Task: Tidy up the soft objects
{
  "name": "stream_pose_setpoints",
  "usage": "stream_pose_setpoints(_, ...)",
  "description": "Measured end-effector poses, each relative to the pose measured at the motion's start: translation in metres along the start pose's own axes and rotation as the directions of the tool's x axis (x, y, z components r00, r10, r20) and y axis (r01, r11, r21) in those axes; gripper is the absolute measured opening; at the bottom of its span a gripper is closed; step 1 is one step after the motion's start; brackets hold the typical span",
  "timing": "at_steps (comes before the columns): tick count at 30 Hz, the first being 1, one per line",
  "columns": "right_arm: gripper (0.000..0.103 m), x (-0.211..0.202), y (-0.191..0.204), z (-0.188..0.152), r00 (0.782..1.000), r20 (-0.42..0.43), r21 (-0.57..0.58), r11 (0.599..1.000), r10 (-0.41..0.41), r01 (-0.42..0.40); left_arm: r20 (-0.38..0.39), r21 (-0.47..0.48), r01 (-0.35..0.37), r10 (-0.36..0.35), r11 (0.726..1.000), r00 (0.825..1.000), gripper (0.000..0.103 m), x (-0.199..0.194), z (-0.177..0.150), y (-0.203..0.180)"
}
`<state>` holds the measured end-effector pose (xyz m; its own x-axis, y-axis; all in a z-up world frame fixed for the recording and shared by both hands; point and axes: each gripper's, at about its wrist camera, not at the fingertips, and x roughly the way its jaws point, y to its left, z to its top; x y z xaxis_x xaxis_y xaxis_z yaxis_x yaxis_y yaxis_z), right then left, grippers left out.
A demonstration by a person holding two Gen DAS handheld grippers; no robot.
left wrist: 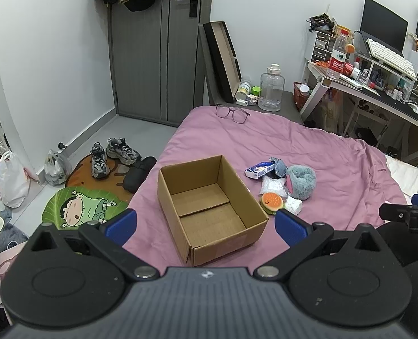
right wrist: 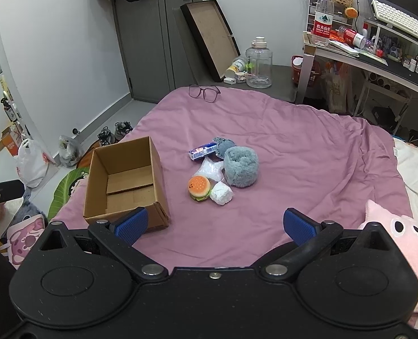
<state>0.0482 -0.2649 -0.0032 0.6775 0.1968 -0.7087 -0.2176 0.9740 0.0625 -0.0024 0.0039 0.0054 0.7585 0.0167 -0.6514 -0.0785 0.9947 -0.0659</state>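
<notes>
Box: open cardboard box [left wrist: 213, 209] standing on the pink bedcover [left wrist: 307, 147], flaps up, nothing inside but its bare bottom.
Pile: a small heap just to the right of the box, near it but not touching as far as can be told.
Pile contents: fluffy blue-grey roll [right wrist: 241, 166], burger toy [right wrist: 199, 188], white wrapped bundle [right wrist: 221, 193], clear crinkly packet [right wrist: 210, 171], blue-and-white tissue pack [right wrist: 202, 151], smaller grey-blue fuzzy piece [right wrist: 223, 144] behind the roll.
Contact within pile: burger toy touching the white bundle; crinkly packet tucked between burger toy and roll; tissue pack at the far edge.
Progress: judged at the very start, with nothing yet in the box and all six pieces left to move.
Left gripper [left wrist: 206, 226]: blue pads spread wide, holding nothing, touching nothing, hovering at the near end of the box.
Right gripper [right wrist: 214, 223]: blue pads likewise wide apart, empty, above bare bedcover on the near side of the pile, well short of it.
Likely first pick: burger toy or white bundle, being nearest to the right gripper.
Around: glasses [left wrist: 231, 113] lying at the far edge of the bedcover, well apart from the pile; pink plush [right wrist: 398, 243] at the right edge; shoes [left wrist: 115, 155] on the floor beyond the bed.
</notes>
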Motion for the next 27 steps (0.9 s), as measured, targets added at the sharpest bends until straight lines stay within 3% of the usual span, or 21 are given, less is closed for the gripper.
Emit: stream_pose_setpoints(27,0.103,0.0001,-0.0049,0.0016,0.998,0.004,0.008,0.998,-0.062,0.062,-0.004,0.005,-0.001,0.001,1.0,1.0,0.103,0.0038,-0.0032,-0.0052)
